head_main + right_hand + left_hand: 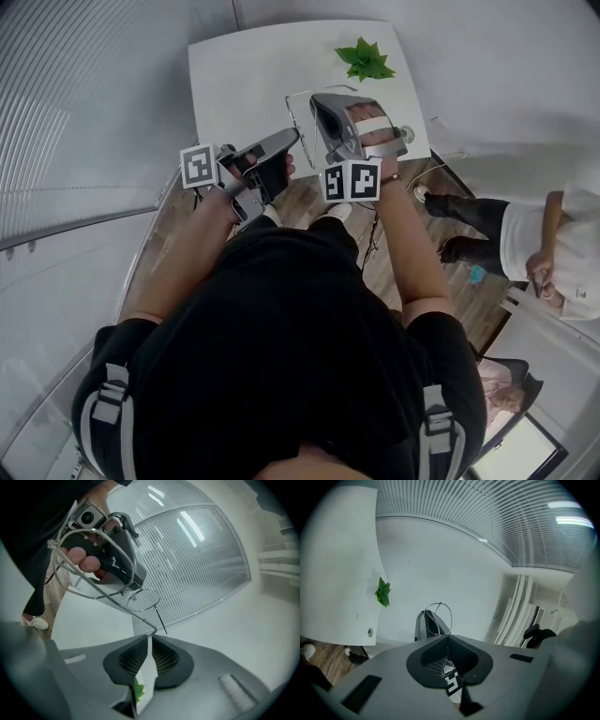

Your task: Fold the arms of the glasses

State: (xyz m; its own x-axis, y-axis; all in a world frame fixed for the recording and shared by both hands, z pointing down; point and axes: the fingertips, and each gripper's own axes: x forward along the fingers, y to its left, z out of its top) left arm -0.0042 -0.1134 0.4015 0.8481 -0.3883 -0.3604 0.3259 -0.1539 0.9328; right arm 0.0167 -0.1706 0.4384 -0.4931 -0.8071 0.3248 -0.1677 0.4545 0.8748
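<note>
The thin wire-framed glasses (291,114) hang in the air above the white table (239,70), held between both grippers. My left gripper (293,137) is shut on the frame near a lens; in the left gripper view one round lens (439,615) stands just past its closed tips (447,636). My right gripper (317,99) is shut on the hooked end of one arm. In the right gripper view that arm (110,602) runs from upper left down into the narrow slit of the right gripper (150,637). The lenses (143,597) sit beside the left gripper (110,555).
A green plant sprig (366,60) lies at the table's far edge. Wooden floor (309,202) shows below the near edge. A second person (539,234) stands at the right. A ribbed wall (84,112) curves along the left.
</note>
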